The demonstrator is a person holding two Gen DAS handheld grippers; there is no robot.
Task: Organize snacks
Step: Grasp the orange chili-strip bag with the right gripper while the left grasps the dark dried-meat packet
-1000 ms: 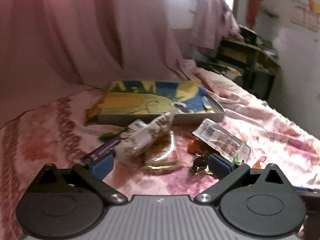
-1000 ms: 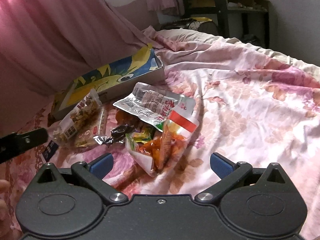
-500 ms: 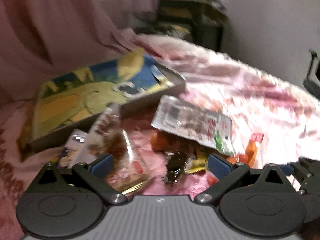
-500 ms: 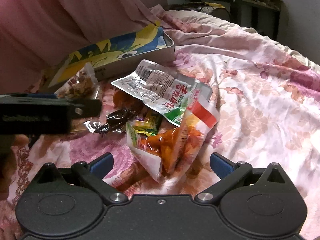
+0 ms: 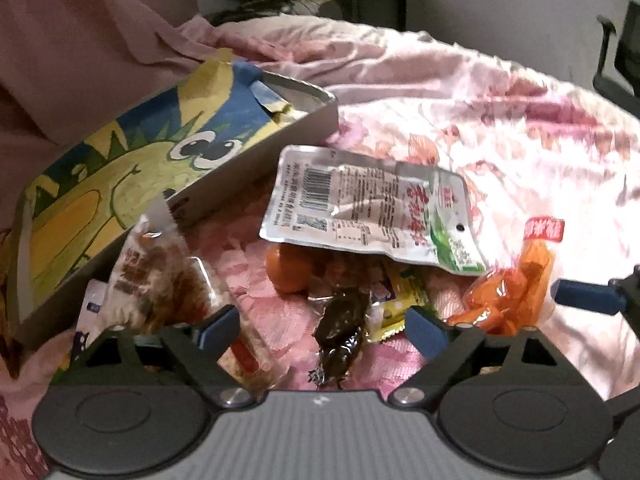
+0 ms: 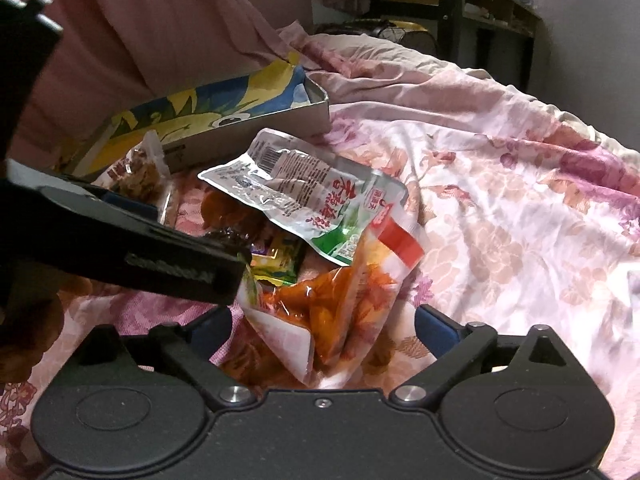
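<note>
Snack packets lie heaped on the floral bedsheet (image 6: 500,200), a cartoon-printed tray (image 5: 256,160) at ten o'clock. Left claw (image 5: 320,326) stands wide, just narrowing, astride a dark wrapped snack (image 5: 340,328). Right claw (image 6: 324,330) likewise gapes, just narrowing, around the orange snack bag (image 6: 340,304) without pressing it.

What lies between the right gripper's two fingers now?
In the right wrist view, the clear orange snack bag lies between the open right gripper fingers, not yet clamped.

The silver pouch (image 5: 368,208) carries a barcode, blocks of small print too fine to read, and large red Chinese characters beside a green patch. The orange snack bag (image 6: 352,292) has a red band with unreadable characters. The left tool (image 6: 168,270) bears faint embossed lettering, not legible.
</note>
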